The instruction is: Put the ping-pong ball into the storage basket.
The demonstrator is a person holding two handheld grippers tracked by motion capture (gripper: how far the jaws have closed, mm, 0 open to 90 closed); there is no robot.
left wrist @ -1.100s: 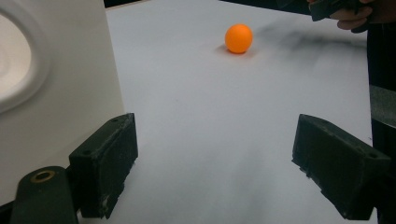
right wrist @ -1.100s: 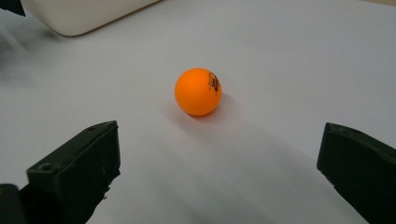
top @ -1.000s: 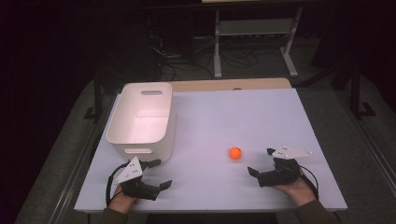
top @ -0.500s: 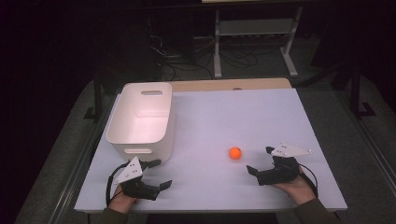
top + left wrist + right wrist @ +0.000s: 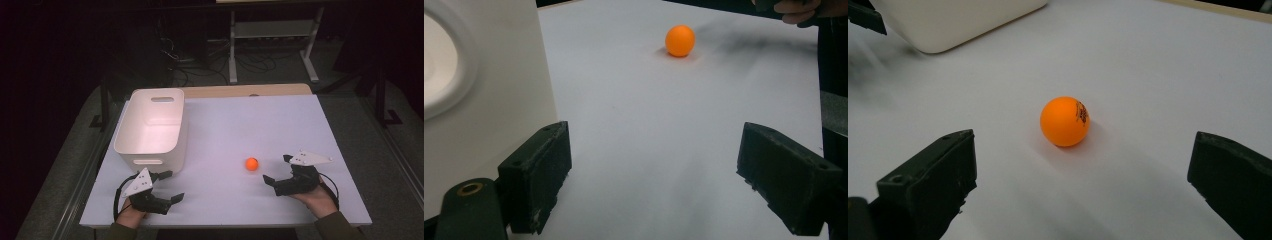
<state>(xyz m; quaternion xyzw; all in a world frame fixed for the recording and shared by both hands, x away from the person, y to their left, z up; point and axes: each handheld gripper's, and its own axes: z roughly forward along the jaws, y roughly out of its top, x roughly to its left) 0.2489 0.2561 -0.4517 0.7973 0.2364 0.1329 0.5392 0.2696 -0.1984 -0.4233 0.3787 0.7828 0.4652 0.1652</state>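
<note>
An orange ball [image 5: 251, 163] with a small dark print rests on the white table [image 5: 240, 120], right of centre. My right gripper [image 5: 278, 169] stands open just right of it, jaws pointing at the ball [image 5: 1065, 121], which lies a short way ahead of the jaws. A white bin [image 5: 152, 125] with handle slots sits at the left. My left gripper [image 5: 170, 186] is open near the front edge, just in front of the bin's near wall [image 5: 479, 90]. From there the ball [image 5: 680, 40] lies farther off, with nothing between the jaws.
A wooden strip [image 5: 245, 90] runs along the table's far edge. Beyond it stand a metal rack [image 5: 272, 35] and cables on a dark floor. The other hand [image 5: 799, 7] appears at the top right of the left gripper view.
</note>
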